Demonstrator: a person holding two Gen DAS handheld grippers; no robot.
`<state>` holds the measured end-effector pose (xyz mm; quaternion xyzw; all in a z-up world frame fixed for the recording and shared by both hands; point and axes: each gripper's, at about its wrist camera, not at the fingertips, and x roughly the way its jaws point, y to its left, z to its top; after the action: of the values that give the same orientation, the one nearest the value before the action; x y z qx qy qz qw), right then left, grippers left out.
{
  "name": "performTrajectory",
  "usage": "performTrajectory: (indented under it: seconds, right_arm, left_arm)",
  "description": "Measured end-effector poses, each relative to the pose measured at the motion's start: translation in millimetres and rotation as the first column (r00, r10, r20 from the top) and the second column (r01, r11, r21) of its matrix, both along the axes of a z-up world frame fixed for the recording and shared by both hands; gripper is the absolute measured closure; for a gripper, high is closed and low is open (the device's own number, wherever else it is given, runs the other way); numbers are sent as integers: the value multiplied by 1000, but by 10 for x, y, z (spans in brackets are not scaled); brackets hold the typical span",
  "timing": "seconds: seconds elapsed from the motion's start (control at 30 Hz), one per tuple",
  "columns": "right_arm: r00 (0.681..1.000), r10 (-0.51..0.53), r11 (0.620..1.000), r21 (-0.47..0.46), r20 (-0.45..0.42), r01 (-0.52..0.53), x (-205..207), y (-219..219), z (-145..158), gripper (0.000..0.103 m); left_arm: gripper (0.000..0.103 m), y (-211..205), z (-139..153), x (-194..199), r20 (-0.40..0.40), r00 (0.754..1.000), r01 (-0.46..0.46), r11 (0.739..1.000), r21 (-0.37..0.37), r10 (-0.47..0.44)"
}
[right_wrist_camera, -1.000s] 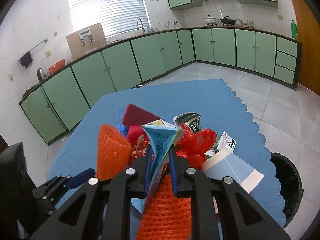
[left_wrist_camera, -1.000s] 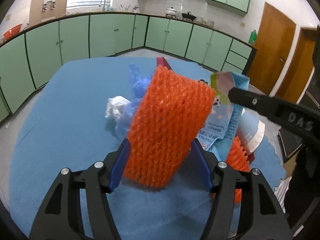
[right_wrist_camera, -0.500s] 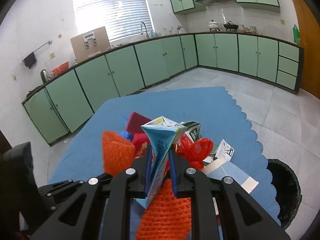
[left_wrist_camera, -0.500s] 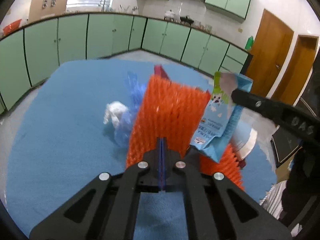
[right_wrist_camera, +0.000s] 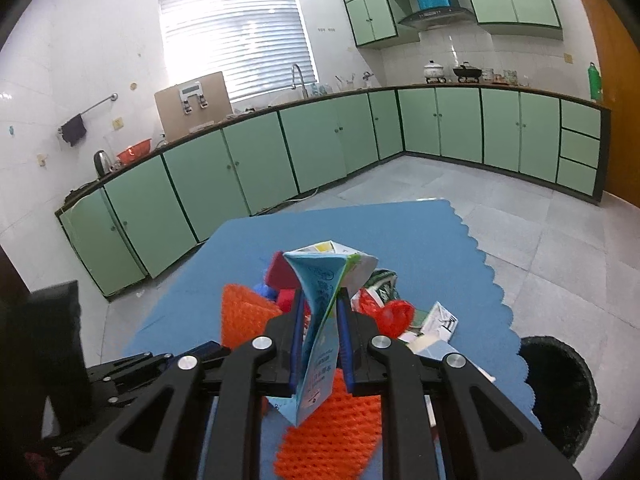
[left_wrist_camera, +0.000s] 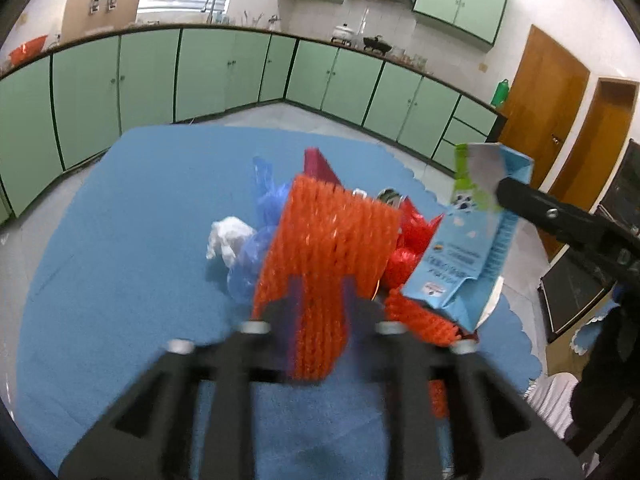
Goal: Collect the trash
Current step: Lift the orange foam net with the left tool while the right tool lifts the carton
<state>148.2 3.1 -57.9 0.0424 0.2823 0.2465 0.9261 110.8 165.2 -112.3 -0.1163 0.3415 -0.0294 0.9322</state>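
The desk [right_wrist_camera: 420,232], covered by a blue scalloped cloth, is carrying a pile of trash near its front edge. A black trash bin [right_wrist_camera: 560,384] is standing on the floor just beside the desk's right side in the right wrist view.

The left tool [left_wrist_camera: 320,312] is pointing down at the pile, and its jaws are opening. An orange foam net sleeve [left_wrist_camera: 332,240] is standing upright between the jaws; the frame is motion-blurred there, so whether the pads are pressing on it cannot be told. The same orange foam net sleeve [right_wrist_camera: 244,312] is showing left of the right tool in the right wrist view.

The right tool [right_wrist_camera: 319,332] is clenched on a light blue milk carton [right_wrist_camera: 320,320], which is flattened and held upright between the blue pads. In the left wrist view the light blue milk carton [left_wrist_camera: 468,248] is hanging clear above the pile, gripped at its upper end by the right tool [left_wrist_camera: 504,192].

A second orange net piece [right_wrist_camera: 332,432] is lying on the desk below the carton. A crumpled blue plastic bag [left_wrist_camera: 260,240] is lying just beside the net sleeve. Crumpled red wrappers [left_wrist_camera: 412,240] are lying behind the sleeve. A white paper wad [left_wrist_camera: 228,240] is resting on the cloth touching the blue bag
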Motion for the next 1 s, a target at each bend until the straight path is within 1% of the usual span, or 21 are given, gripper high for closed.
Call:
performTrajectory:
  seconds: [0.03,0.1,0.17,0.23,0.33,0.37,0.4,0.43,0.47,0.5,0.53,0.6,0.7,0.83,1.0]
  right_arm:
    - [1000,-4,1000,-2,-2,4,10,-18,-8,87]
    - [1000,-10,1000,-5,-11,10,35,-33,-29,87]
    - [1000,-13,1000,-5,-23,13,60,-43,-63,87]
    - [999,-14,1000,-9,-39,14,96,-38,-119,87]
    - [998,-14,1000,-13,-60,13,149,-33,-198,88]
    - [998,-15,1000,-15,-66,14,171,-32,-220,88]
    - [998,-15,1000,-15,-68,14,172,-34,-231,88]
    - [997,-16,1000,-14,-71,15,187,-43,-241,88]
    - [997,-17,1000,-12,-73,16,201,-51,-245,88]
    - [997,-17,1000,-11,-74,16,205,-58,-243,88]
    - [997,-17,1000,-11,-75,16,213,-63,-245,88]
    - [997,-15,1000,-9,-78,15,223,-69,-242,88]
    - [997,-8,1000,0,-82,8,211,-78,-225,88]
    - [997,5,1000,12,-74,-4,172,-99,-170,88]
    - [998,3,1000,23,-59,-1,114,-175,-61,88]
  left_arm:
    - [56,-21,-21,14,0,1000,2,1000,8,-2]
    - [48,-74,-65,61,-9,1000,7,1000,29,-7]
    - [31,-89,-99,112,-17,1000,-6,999,39,7]
    - [27,-89,-132,172,-26,999,-17,999,48,18]
    - [27,-67,-215,273,-58,998,-31,998,61,35]
    - [29,-68,-241,305,-66,997,-32,997,65,37]
    - [34,-65,-261,330,-69,997,-33,997,68,38]
    - [52,-60,-276,335,-71,997,-33,997,66,38]
    - [65,-50,-289,354,-80,996,-31,998,56,36]
    - [72,-26,-292,361,-81,996,-32,999,44,36]
    - [87,-9,-282,356,-77,997,-30,999,30,33]
    - [89,5,-241,328,-61,997,-34,999,36,36]
    - [92,12,-109,239,-30,999,-38,999,25,39]
    - [93,-25,151,93,29,999,-43,999,8,42]
    - [93,-215,488,-3,102,995,-5,1000,-3,5]
